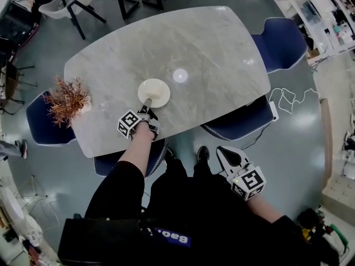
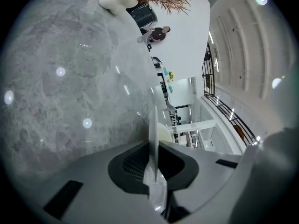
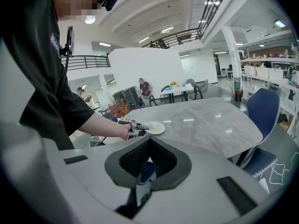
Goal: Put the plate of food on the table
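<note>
At the veined marble table (image 1: 211, 54) we pinch the thin rim of the round cream plate (image 1: 155, 91) in our left gripper (image 1: 147, 102) — right gripper (image 1: 222, 151) closed, empty.

Head view overhead; left gripper view skims table (image 2: 56, 101); right gripper view shares it.

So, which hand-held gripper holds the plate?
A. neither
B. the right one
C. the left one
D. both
C: the left hand-held gripper is shut on the rim of the plate, while the right hand-held gripper is shut on nothing, away from the plate.
</note>
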`<state>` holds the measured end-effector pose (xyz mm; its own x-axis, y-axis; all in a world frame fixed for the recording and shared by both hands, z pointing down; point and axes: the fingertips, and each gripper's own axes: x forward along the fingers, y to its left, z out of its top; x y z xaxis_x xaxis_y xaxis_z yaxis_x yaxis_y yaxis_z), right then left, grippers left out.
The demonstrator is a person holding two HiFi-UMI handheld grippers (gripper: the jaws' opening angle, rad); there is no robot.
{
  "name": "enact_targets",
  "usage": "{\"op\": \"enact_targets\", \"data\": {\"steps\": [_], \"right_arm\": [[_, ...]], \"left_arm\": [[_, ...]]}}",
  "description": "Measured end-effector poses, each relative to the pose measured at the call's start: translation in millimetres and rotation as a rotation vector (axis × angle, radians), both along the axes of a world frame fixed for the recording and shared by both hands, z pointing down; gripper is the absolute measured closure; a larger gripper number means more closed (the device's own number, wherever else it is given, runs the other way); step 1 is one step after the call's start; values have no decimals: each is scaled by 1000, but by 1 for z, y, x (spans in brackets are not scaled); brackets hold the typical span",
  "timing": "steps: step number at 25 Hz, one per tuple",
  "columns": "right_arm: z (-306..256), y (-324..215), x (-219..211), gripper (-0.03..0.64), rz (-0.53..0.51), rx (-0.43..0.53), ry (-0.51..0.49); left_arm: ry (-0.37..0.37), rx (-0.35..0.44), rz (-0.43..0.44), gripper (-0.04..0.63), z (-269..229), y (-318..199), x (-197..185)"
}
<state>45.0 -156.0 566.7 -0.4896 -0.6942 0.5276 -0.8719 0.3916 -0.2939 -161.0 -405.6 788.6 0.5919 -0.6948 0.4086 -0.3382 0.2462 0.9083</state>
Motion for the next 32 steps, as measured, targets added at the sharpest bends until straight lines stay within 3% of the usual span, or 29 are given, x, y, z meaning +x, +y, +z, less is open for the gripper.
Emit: {"op": "enact_targets", "data": {"steps": [7, 20, 32], "right_arm": [[6, 5, 6, 606, 14, -19, 14], [7, 3, 16, 606, 39, -24, 47], [1, 6, 22, 606, 52, 1, 33]], "left_arm": [[-48, -33, 11, 563, 12, 3, -4], [-316, -76, 225, 543, 17, 6, -3], [-339, -185, 301, 517, 25, 20, -9]]}}
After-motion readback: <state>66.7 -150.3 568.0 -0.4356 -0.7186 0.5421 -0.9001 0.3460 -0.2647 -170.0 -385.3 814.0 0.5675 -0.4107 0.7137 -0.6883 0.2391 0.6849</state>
